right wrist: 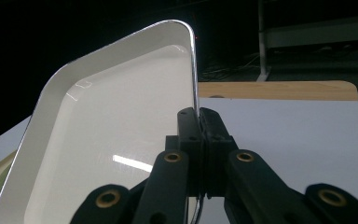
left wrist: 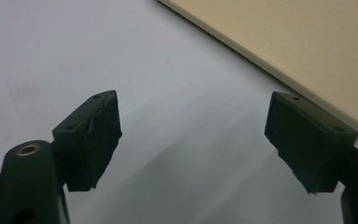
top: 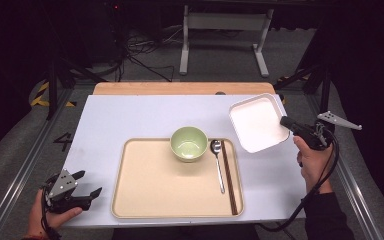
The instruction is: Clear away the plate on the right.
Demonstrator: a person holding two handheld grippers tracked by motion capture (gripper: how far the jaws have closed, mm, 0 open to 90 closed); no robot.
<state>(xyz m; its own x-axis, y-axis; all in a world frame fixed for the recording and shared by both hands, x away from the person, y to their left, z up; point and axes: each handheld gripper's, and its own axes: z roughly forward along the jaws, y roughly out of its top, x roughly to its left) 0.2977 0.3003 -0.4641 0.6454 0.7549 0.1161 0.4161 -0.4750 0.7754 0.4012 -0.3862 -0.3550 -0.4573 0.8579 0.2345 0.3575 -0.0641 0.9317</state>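
My right gripper (top: 286,121) is clamped on the white square plastic plate's (top: 256,122) rim at far right, rim hidden between pads. Left gripper (top: 87,184) gapes empty, near left.

A white-topped bench (top: 130,120) with a strip of bare wood along its far edge carries a beige tray (top: 150,190) at about 6 o'clock of its middle, near the front edge. The tray lies flat, directly on the white surface.
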